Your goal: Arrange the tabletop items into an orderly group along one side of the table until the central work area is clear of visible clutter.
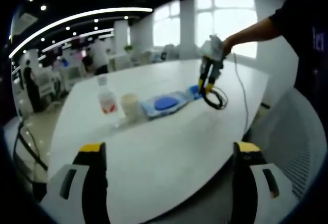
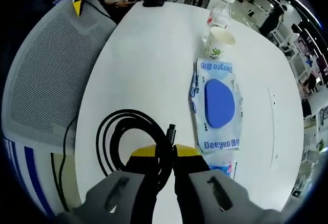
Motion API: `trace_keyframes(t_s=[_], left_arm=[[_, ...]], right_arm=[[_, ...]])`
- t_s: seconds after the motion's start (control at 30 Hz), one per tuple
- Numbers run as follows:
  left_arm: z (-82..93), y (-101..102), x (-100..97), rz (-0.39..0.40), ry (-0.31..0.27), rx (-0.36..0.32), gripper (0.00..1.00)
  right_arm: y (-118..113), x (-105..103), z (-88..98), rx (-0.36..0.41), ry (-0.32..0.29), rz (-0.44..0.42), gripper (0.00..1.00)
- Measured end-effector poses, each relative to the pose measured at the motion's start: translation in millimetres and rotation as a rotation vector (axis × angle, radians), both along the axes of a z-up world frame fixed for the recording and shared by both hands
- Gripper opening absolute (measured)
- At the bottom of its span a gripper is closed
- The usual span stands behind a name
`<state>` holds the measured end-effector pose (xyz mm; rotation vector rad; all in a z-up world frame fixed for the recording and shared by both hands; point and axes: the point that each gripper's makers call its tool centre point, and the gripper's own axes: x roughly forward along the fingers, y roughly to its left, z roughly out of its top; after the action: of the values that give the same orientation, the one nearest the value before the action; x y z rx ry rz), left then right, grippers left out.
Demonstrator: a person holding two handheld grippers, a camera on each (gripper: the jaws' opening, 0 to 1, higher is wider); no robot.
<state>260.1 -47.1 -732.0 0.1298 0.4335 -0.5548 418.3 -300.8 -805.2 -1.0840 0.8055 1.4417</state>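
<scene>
Right claw (image 2: 165, 155) is clamped narrow on the black coiled cable (image 2: 130, 147), jaws pinching the loop near its plug end, low over the white surface (image 2: 148, 65) close to its near edge. Just beside the cable lies the blue-and-white wipes pack (image 2: 218, 103), flat, its long side running away toward the far edge. Beyond the pack stands a paper cup (image 2: 218, 42), and right behind that a clear plastic bottle (image 2: 219, 13), the two nearly touching. Left claw (image 1: 169, 149) stands wide and holds nothing, hovering off the surface's opposite edge. From there the right claw (image 1: 206, 83) shows at the far side, a hand (image 1: 218, 44) gripping it, cable (image 1: 215, 98) dangling beneath onto the surface. A mesh chair (image 2: 46, 75) sits alongside the edge.
</scene>
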Motion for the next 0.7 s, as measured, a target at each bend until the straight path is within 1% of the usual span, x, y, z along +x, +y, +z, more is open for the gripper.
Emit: trace_keyframes(t_s=[0.1,0.2,0.37,0.5,0.7], left_arm=[[-0.9,0,-0.1,0.001,0.003,0.003,1.0],[-1.3,1,0.0,0.003,0.004,0.005,1.0],[-1.8,1,0.0,0.006,0.006,0.008,1.0],[-2.5,1,-0.6,0.006,0.011,0.013,1.0],[-3.8,1,-1.2,0.008,0.02,0.018,0.99]], right_arm=[[-8,2,-5.1,-0.006,-0.001,-0.021,0.08],[-18,8,-13.2,-0.01,-0.016,-0.055,0.08],[-28,11,-23.4,-0.011,-0.021,-0.086,0.08],[-29,16,-29.3,0.0,-0.031,-0.111,0.08],[-26,23,-36.0,0.013,-0.048,-0.126,0.09]])
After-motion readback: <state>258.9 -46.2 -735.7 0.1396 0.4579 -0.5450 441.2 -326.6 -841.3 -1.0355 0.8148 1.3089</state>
